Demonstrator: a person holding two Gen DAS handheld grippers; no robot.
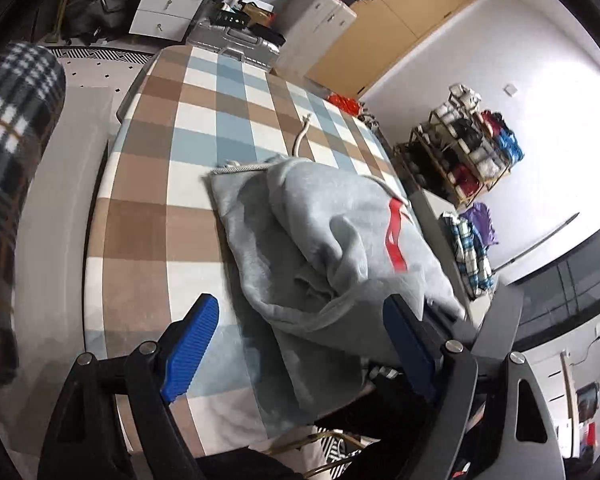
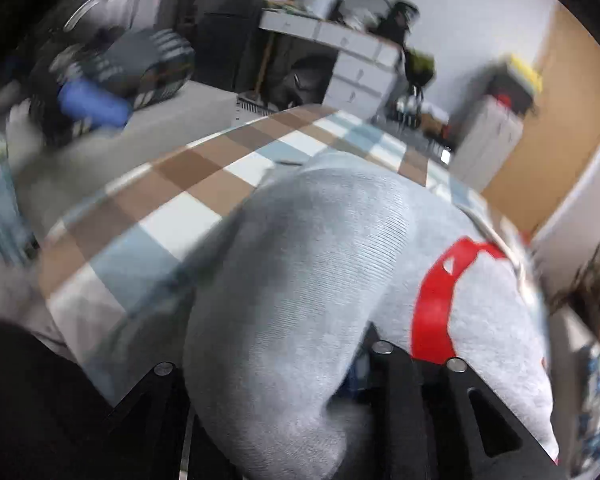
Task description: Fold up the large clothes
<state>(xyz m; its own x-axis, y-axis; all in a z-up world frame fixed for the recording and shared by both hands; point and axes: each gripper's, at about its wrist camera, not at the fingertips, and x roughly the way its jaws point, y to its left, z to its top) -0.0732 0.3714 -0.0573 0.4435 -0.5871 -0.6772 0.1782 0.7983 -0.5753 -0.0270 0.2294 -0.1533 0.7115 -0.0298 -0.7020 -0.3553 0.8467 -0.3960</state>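
Observation:
A grey hoodie [image 1: 332, 240] with a red logo and white drawstrings lies bunched on the checked table [image 1: 172, 184]. My left gripper [image 1: 300, 344] is open with blue pads, hovering above the hoodie's near edge and holding nothing. In the right wrist view the grey hoodie [image 2: 300, 280] fills the foreground and drapes over my right gripper [image 2: 284, 380], hiding its fingertips. The cloth appears pinched between the jaws. The view is blurred by motion.
A plaid blanket roll [image 1: 12, 152] lies on the left. A silver suitcase [image 1: 236, 44] and white drawers [image 1: 172, 0] stand beyond the table's far end. A shoe rack [image 1: 460, 148] and a pile of clothes [image 1: 472, 248] are on the right.

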